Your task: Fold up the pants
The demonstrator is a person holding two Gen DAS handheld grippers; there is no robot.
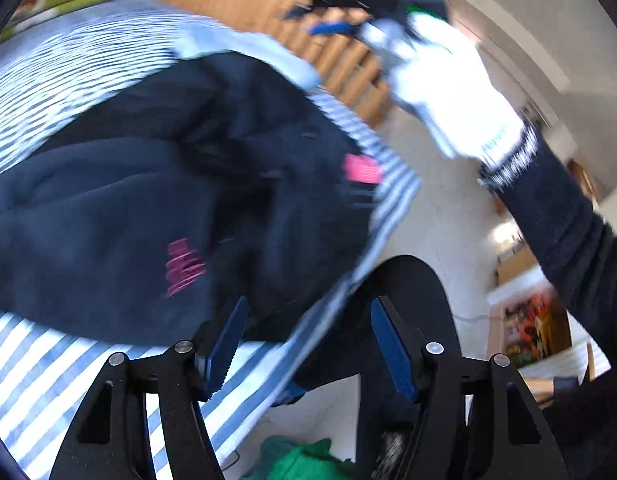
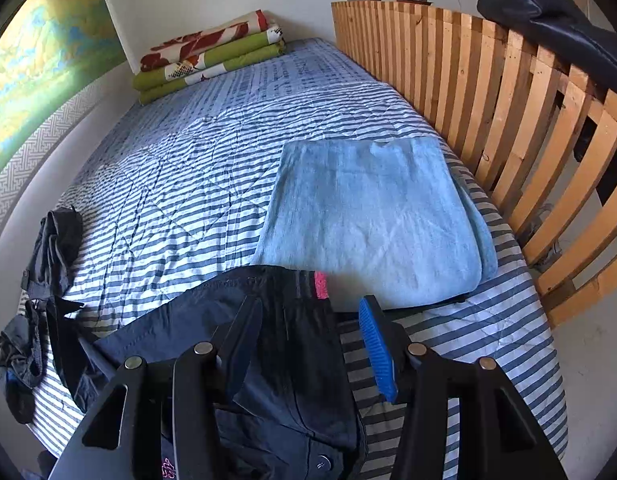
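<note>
Dark pants [image 2: 268,360] bunched at bed [image 2: 188,160] near edge; left gripper [image 1: 308,344] fingers wide, empty; right gripper [image 2: 308,344] fingers part-open over pants, not gripping.

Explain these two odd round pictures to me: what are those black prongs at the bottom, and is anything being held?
No robot here: a person holds a hand-held gripper in each hand, each with a wide-angle camera looking along its jaws. One picture is from the left gripper, the other from the right gripper. The white-gloved hand in the left view carries the right one. On the striped bedcover lie dark pants, a folded blue towel and stacked blankets. Both pairs of jaws stand open; neither grips anything.
</note>
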